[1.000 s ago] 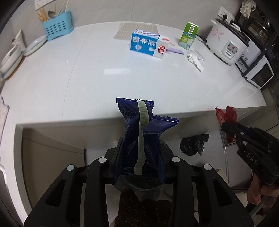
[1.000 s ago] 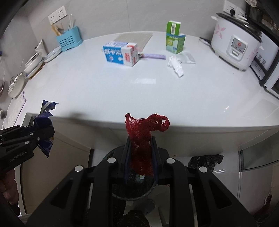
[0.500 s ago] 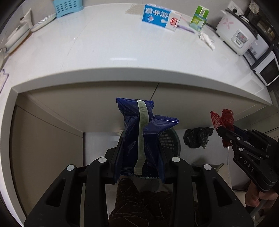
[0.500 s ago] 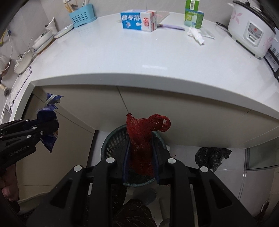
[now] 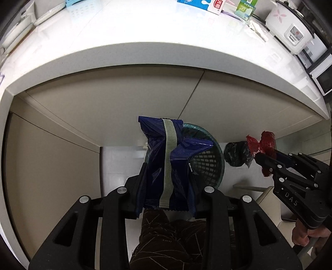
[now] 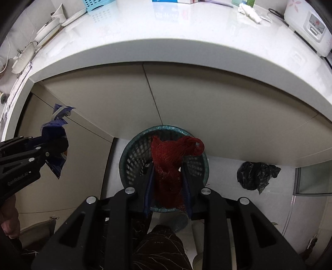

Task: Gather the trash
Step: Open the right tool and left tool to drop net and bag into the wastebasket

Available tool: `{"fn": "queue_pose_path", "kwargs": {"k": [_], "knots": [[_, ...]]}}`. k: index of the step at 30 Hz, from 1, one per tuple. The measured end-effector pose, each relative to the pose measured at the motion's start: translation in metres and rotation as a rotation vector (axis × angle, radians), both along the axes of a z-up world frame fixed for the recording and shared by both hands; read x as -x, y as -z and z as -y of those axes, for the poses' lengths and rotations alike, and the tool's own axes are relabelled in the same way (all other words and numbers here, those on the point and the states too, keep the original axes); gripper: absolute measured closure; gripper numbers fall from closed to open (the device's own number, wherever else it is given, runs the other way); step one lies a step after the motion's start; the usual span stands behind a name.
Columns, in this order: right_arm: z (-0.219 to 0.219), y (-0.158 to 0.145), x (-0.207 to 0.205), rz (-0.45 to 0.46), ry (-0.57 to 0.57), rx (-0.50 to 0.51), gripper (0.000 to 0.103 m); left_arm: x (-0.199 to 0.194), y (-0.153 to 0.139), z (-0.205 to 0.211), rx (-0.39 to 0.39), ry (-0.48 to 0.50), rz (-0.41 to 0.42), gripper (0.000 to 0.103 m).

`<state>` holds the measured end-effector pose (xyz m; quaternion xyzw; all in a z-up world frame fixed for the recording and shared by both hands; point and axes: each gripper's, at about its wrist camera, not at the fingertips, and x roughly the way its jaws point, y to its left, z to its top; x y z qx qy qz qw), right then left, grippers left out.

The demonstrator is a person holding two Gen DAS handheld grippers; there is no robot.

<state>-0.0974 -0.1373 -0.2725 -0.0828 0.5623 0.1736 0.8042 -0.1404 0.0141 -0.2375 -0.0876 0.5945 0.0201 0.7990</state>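
My left gripper [image 5: 167, 182] is shut on a dark blue snack wrapper [image 5: 168, 157] with a pale seam strip, held above the left rim of a green mesh waste basket [image 5: 209, 160] on the floor. My right gripper [image 6: 167, 176] is shut on a red mesh net bag [image 6: 169, 164], held right over the basket [image 6: 132, 157]. The right gripper [image 5: 267, 160] with the red bag [image 5: 261, 143] shows at the right of the left wrist view. The left gripper [image 6: 51, 149] with the wrapper [image 6: 55, 133] shows at the left of the right wrist view.
The white counter [image 5: 145, 33] overhangs beige cabinet doors [image 5: 116, 99]. On it stand a milk carton [image 5: 199, 3], a green carton [image 5: 245, 9], crumpled tissue [image 6: 249, 12] and a rice cooker [image 5: 290, 35]. A black plastic bag [image 6: 255, 174] lies on the floor right of the basket.
Both grippers have dropped from counter height and tilted down toward the floor, carrying their loads. The basket has come into full view beneath them.
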Motion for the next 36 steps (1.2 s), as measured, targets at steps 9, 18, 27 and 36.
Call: {"fn": "queue_pose_path", "kwargs": {"k": [9, 18, 27, 36], "knots": [[-0.011, 0.007, -0.004, -0.023, 0.003, -0.014, 0.065, -0.004, 0.003, -0.002, -0.007, 0.003, -0.016, 0.071], [0.000, -0.002, -0.002, 0.010, 0.045, -0.042, 0.023, -0.006, 0.013, 0.005, -0.002, 0.015, -0.031, 0.071], [0.042, -0.015, 0.007, 0.033, 0.104, -0.043, 0.013, -0.016, 0.028, 0.032, 0.010, 0.071, -0.043, 0.071], [0.097, -0.028, 0.018, 0.064, 0.163, -0.023, 0.013, -0.021, 0.053, 0.072, 0.003, 0.129, -0.064, 0.071]]}}
